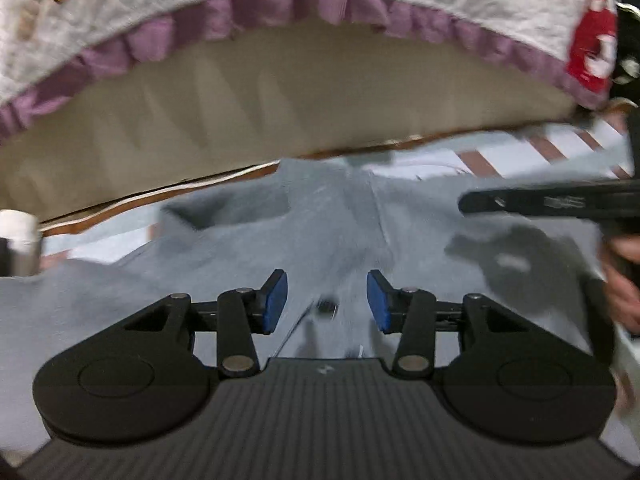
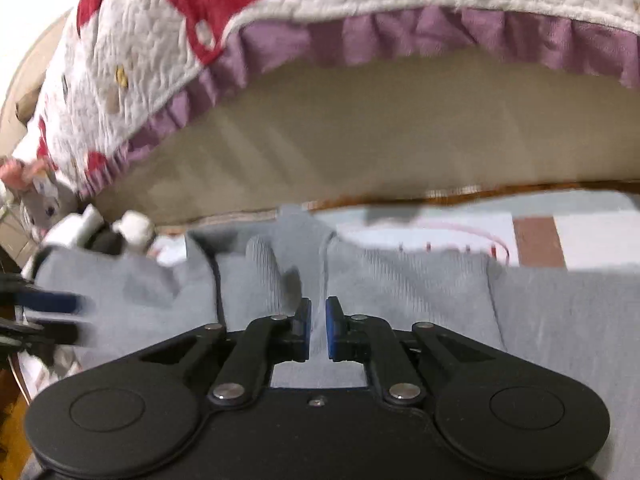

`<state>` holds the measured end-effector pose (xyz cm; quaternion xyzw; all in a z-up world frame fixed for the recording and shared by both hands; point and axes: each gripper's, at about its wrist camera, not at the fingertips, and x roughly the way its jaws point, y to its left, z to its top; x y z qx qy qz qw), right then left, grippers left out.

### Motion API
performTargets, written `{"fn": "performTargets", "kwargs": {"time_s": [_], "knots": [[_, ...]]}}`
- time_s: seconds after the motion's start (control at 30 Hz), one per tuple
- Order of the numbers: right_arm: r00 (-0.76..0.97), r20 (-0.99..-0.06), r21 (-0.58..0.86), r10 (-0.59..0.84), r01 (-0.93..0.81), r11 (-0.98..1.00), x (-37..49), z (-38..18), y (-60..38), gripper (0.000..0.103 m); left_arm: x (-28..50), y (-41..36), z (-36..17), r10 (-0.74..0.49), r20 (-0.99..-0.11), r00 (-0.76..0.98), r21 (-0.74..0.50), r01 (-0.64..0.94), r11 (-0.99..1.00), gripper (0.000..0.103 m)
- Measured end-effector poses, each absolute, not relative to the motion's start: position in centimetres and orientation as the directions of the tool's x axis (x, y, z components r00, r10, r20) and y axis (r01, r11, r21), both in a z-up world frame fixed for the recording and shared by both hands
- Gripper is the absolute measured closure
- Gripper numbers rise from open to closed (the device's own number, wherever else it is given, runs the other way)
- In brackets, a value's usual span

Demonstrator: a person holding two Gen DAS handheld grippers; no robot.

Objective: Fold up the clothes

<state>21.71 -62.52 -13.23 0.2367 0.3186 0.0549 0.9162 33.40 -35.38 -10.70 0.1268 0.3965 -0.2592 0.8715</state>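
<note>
A grey knit garment [image 1: 320,232] lies spread on a patterned mat; it also fills the right wrist view [image 2: 400,280]. My left gripper [image 1: 327,302] is open, its blue pads wide apart just above the grey fabric, with nothing between them. My right gripper [image 2: 318,330] is nearly closed, its blue pads pinching a raised fold of the grey garment. The right gripper shows in the left wrist view [image 1: 552,202] as a dark bar at the right, with the hand behind it. The left gripper shows blurred at the left edge of the right wrist view [image 2: 48,312].
A bed side [image 1: 280,112] rises just behind the garment, covered by a white quilt with red figures and a purple ruffle [image 2: 360,36]. A white and brown patterned mat [image 2: 540,240] lies under the garment. Soft toys [image 2: 48,200] sit at the far left.
</note>
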Motion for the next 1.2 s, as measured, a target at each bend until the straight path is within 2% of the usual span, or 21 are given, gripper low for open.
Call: {"fn": "performTargets", "kwargs": {"time_s": [0.07,0.17,0.27,0.3,0.33,0.37,0.4,0.47,0.53,0.67,0.8,0.93,1.07,1.13,1.2], "knots": [[0.789,-0.556,0.489,0.262,0.056,0.87,22.4,-13.8,-62.9,0.088,34.8,-36.8,-13.5,-0.322,-0.729,0.605,0.032,0.5,0.866,0.06],[0.779,-0.589,0.445,0.214,0.092,0.891,23.1,-14.7,-62.7,0.087,37.1,-37.4,-15.7,-0.334,-0.738,0.587,-0.055,0.442,0.896,0.059],[0.769,-0.616,0.406,0.174,0.121,0.906,23.5,-15.6,-62.9,0.087,39.0,-37.1,-17.2,-0.421,-0.724,0.547,-0.218,0.398,0.891,0.042],[0.767,-0.617,0.412,0.174,0.127,0.902,23.7,-15.9,-63.0,0.087,39.6,-37.4,-17.8,-0.443,-0.727,0.525,-0.255,0.392,0.884,0.042],[0.766,-0.619,0.421,0.175,0.135,0.897,23.8,-16.2,-63.2,0.087,40.3,-37.6,-18.6,-0.462,-0.73,0.504,-0.283,0.392,0.875,0.044],[0.765,-0.618,0.434,0.182,0.139,0.89,23.8,-16.5,-63.5,0.086,40.6,-37.9,-19.2,-0.471,-0.734,0.489,-0.293,0.397,0.87,0.067],[0.763,-0.617,0.45,0.194,0.14,0.882,23.7,-16.8,-63.7,0.084,40.5,-38.1,-19.6,-0.458,-0.734,0.501,-0.266,0.408,0.873,0.097],[0.759,-0.616,0.486,0.212,0.154,0.861,23.7,-17.3,-64.1,0.077,39.1,-38.2,-19.0,-0.426,-0.704,0.569,-0.173,0.444,0.879,0.098],[0.759,-0.609,0.512,0.23,0.155,0.845,23.7,-17.5,-64.3,0.07,36.6,-37.7,-17.6,-0.411,-0.634,0.655,-0.083,0.47,0.879,0.098],[0.762,-0.592,0.55,0.263,0.143,0.823,23.5,-17.6,-64.5,0.07,31.8,-35.7,-15.3,-0.449,-0.542,0.71,-0.076,0.49,0.868,0.098],[0.761,-0.555,0.59,0.336,0.075,0.804,23.9,-17.4,-63.5,0.07,29.1,-35.8,-15.8,-0.441,-0.538,0.718,0.005,0.526,0.851,0.098],[0.707,-0.567,0.625,0.422,0.037,0.779,24.8,-18.3,-61.6,0.07,27.8,-35.1,-15.8,-0.508,-0.509,0.695,-0.008,0.586,0.81,0.098],[0.65,-0.618,0.617,0.442,0.053,0.785,25.6,-19.9,-60.0,0.071,27.0,-35.0,-15.6,-0.587,-0.49,0.644,-0.025,0.663,0.748,0.098],[0.644,-0.601,0.649,0.474,0.046,0.76,25.6,-20.2,-59.8,0.071,26.9,-35.6,-15.7,-0.611,-0.497,0.616,-0.018,0.697,0.717,0.098],[0.63,-0.569,0.71,0.528,0.054,0.702,25.8,-20.7,-60.3,0.076,27.4,-35.5,-15.8,-0.634,-0.498,0.592,-0.07,0.701,0.71,0.098]]}}
